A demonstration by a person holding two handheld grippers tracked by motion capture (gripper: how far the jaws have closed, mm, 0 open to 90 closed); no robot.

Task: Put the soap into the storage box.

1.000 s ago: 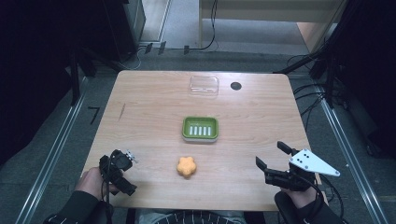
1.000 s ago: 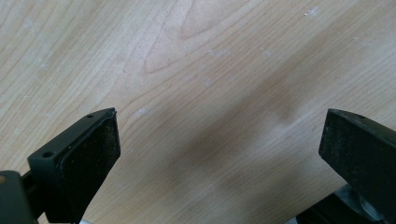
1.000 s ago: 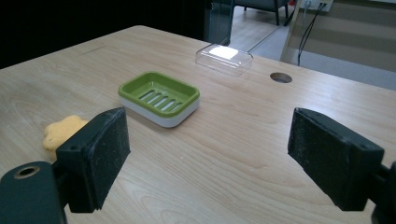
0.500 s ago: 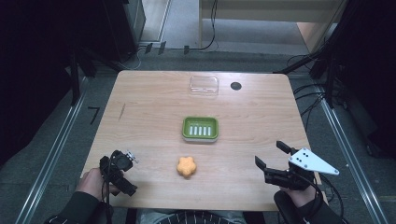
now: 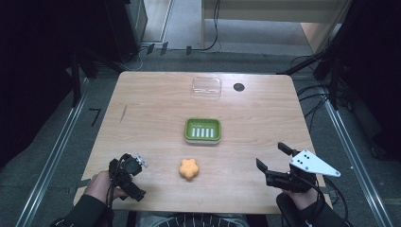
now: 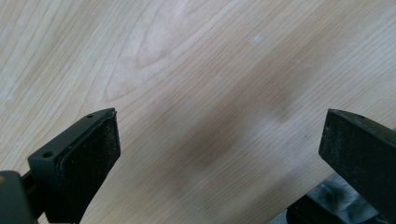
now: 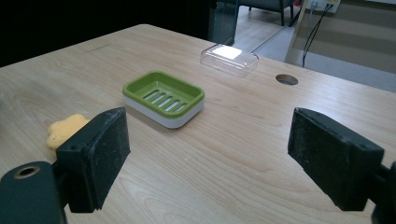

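1. Left gripper [image 5: 126,176]: jaws spread wide, empty, low over bare wood at the table's [image 5: 151,104] near-left corner.
2. Right gripper [image 5: 273,161]: jaws likewise apart, empty, near the near-right corner, aimed toward centre, apparently ready.
3. Orange flower-shaped piece [image 5: 188,169]: near edge, between both grippers.
4. Green soap dish [image 5: 203,130]: centre, empty.
5. Clear lid [image 5: 206,87]: far edge, beside the cable hole [image 5: 239,87].

High view looked down on the whole counter [image 5: 151,109]. Left tool view stared close at bare wood. Right tool view faced far-left, sharing the green dish [image 7: 163,97].
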